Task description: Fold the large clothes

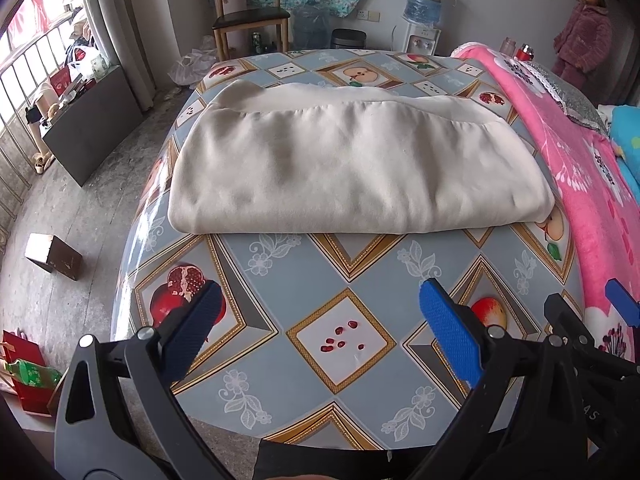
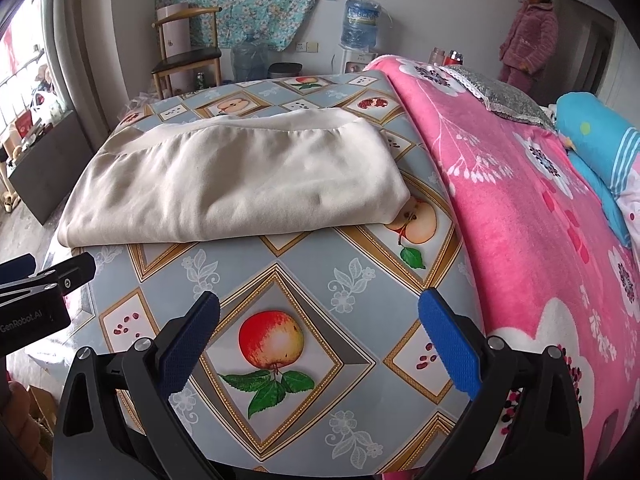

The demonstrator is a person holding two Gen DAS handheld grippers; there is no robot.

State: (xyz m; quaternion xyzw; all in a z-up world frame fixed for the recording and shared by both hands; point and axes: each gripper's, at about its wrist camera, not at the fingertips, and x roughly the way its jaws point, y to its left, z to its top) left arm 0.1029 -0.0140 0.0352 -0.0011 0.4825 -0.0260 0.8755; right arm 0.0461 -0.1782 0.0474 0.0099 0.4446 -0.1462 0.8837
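While you hold your left gripper (image 1: 320, 316) and right gripper (image 2: 319, 326) over the table's (image 2: 320, 272) near edge, both stand spread apart, gripping nothing. Beyond them, the folded cream garment (image 1: 352, 168) lies across the table's middle, beside the pink blanket (image 2: 520, 208).

A table (image 1: 280, 280) wears an oilcloth printed with fruit. A pink blanket (image 2: 520, 208) lies along its 3 o'clock side, with a silver cushion (image 2: 500, 96) on it and a blue pillow (image 2: 592, 136) beyond. At 12 o'clock a wooden chair (image 1: 248, 16) stands against the wall under a floral sheet (image 2: 248, 0), near a water dispenser (image 1: 422, 20) and a spare jug (image 1: 310, 24). A person in pink (image 2: 528, 32) stands at 1 o'clock. A brown box (image 1: 54, 256) sits on the floor at 9 o'clock.
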